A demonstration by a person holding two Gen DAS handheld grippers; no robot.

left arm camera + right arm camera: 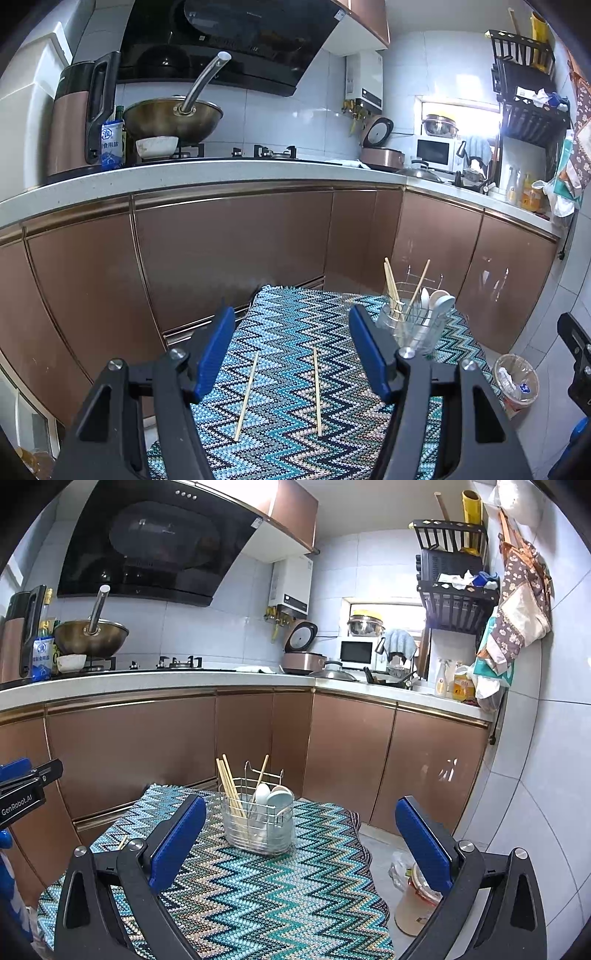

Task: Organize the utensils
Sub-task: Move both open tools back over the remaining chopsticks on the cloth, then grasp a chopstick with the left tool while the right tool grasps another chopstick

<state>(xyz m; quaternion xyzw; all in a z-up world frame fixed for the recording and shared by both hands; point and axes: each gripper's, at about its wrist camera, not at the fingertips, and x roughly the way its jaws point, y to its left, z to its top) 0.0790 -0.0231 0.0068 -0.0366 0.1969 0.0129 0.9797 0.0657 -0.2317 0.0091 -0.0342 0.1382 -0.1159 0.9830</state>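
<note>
Cloth (288, 332): chopsticks (317, 391) between gripper (293, 325) fingers.

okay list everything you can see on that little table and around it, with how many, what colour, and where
loose chopsticks: two, pale wood, lying apart on the cloth between the left gripper's fingers
tablecloth: one, blue-teal zigzag, covering the table
utensil holder: one, clear with wire frame, far side of cloth
chopsticks in holder: several, pale wood, standing tilted
spoons: at least two, white and pale blue, in holder
wok: one, brassy, on the stove
rice cooker: one, copper, lid open, on the counter
microwave: one, white, in the counter corner
left gripper: open, empty, blue pads
right gripper: open, empty, blue pads
</note>
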